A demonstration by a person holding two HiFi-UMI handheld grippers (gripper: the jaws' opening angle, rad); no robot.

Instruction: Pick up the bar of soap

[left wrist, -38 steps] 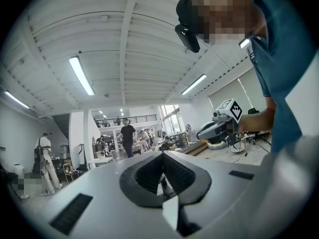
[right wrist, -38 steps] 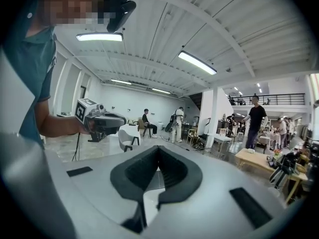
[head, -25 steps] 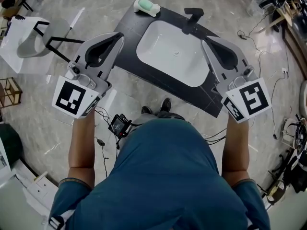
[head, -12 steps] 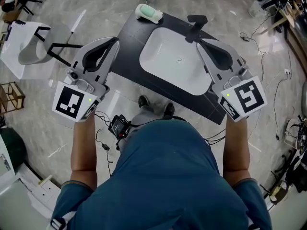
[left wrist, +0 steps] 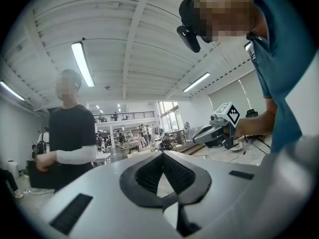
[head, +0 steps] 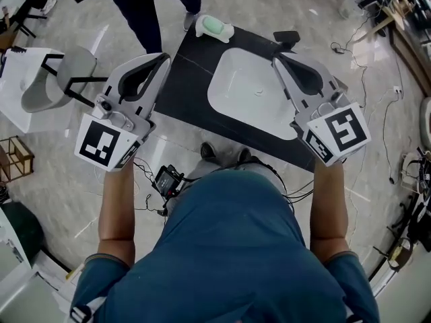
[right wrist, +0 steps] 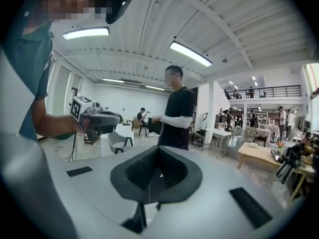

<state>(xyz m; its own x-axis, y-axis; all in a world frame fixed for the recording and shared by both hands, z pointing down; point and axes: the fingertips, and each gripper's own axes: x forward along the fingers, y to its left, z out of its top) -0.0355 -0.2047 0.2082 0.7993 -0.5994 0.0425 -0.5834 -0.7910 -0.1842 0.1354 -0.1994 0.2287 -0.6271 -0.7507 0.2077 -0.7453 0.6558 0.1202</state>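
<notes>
Dark surface (head: 185, 86) is standing on marble floor (head: 60, 200), white basin (head: 246, 79) lying between the tools. Left tool (head: 165, 58) and right tool (head: 276, 59) are staying pressed together, nothing between jaws. Bar of soap (head: 213, 25) is lying in white dish (head: 225, 32), ahead of left tool, to its right.

The bar of soap (head: 213, 25) looks smooth, the basin (head: 242, 93) glossy ceramic, the counter (head: 188, 86) matt black, the floor (head: 67, 194) polished stone.
</notes>
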